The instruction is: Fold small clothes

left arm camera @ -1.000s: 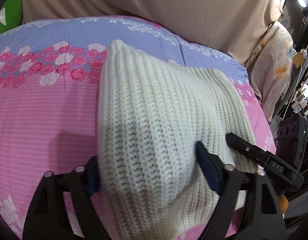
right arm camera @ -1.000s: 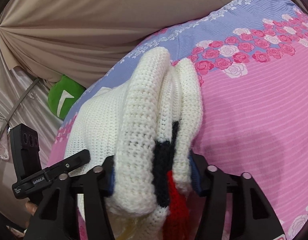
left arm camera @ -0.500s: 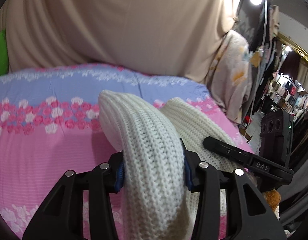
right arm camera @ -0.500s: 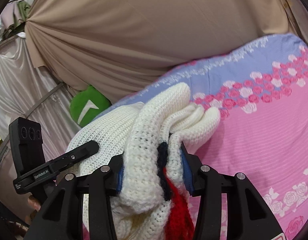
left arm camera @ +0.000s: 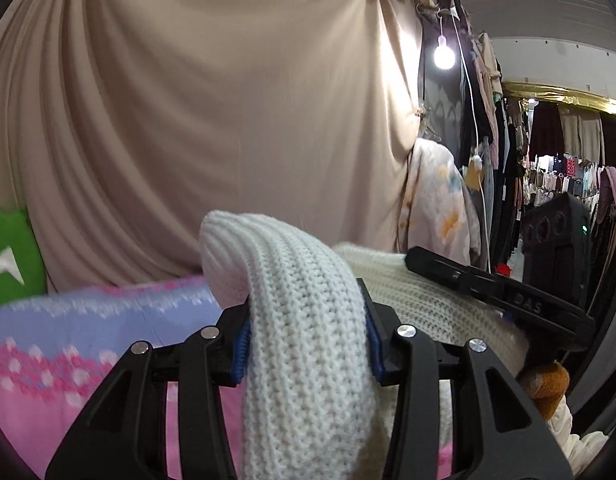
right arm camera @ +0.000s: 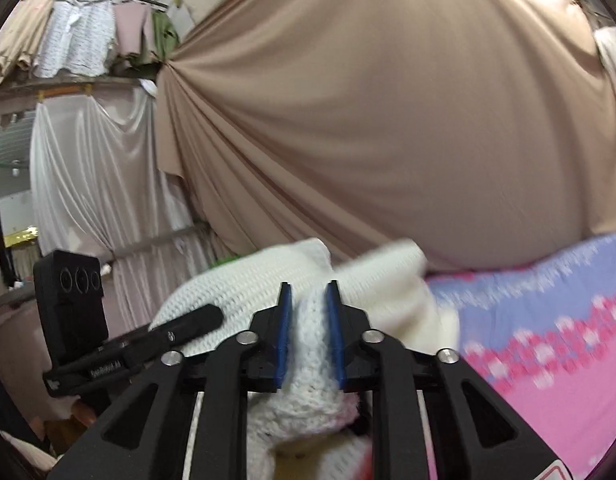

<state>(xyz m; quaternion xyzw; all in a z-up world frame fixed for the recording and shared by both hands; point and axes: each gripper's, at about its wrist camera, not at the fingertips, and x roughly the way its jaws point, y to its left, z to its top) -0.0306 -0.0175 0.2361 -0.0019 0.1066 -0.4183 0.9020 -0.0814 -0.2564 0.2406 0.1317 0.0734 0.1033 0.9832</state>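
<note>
**One cream knit, two grippers clamped on it above the bed**

I count one garment, two grippers, one bed, one lit bulb.

The garment is a cream knit sweater (left arm camera: 303,320), thick and chunky-ribbed, bunched into rolls. In the right wrist view the sweater (right arm camera: 247,284) humps up behind the fingers, and a scrap of red yarn shows at the bottom edge. It hangs lifted above the bed, gripped at two places.

My left gripper (left arm camera: 305,344) has its jaws clenched on a fat roll of the knit, which bulges out over the blue pads (left arm camera: 241,344) and droops toward the camera. My right gripper (right arm camera: 310,316) has its jaws closed on a narrower fold, squeezed thin between its pads (right arm camera: 283,332).

The bed (left arm camera: 67,360), under the sweater, wears a sheet banded in pink and lavender with rose print, blurred in both views. Behind the sweater hangs a tan curtain (left arm camera: 211,120). To the sweater's right in the left wrist view, the bulb (left arm camera: 444,54) glows, with racks of clothes (left arm camera: 556,180) beyond it.
</note>
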